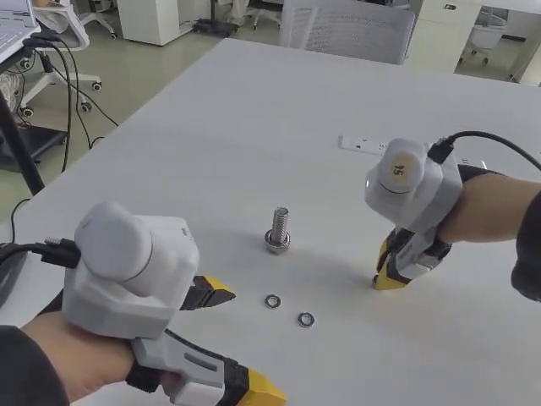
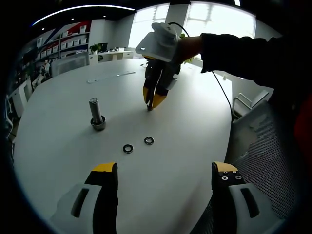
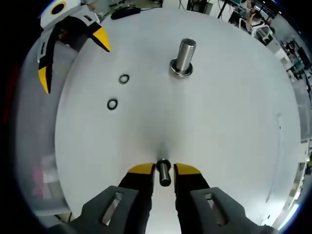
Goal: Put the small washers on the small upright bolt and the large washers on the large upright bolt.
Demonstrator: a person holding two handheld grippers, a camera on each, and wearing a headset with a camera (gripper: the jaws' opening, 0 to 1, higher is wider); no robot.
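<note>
Steel small bolt (image 3: pixel 164 175) is clamped between the yellow-tipped jaws of the right gripper (image 1: pixel 390 277), which points down at the white table (image 1: pixel 254 127), to the right of the large bolt (image 1: pixel 278 227) standing upright on its head. Whether the small bolt touches the table cannot be told. Two small washers (image 1: pixel 272 301) (image 1: pixel 306 320) lie loose in front of the large bolt. The left gripper (image 2: pixel 165 168) hovers near them, jaws spread wide and empty.

Recommended procedure: seat the small bolt's head flat on the table, shank vertical. Part the jaws slowly and evenly. Lift straight up, so the bolt does not tip.
</note>
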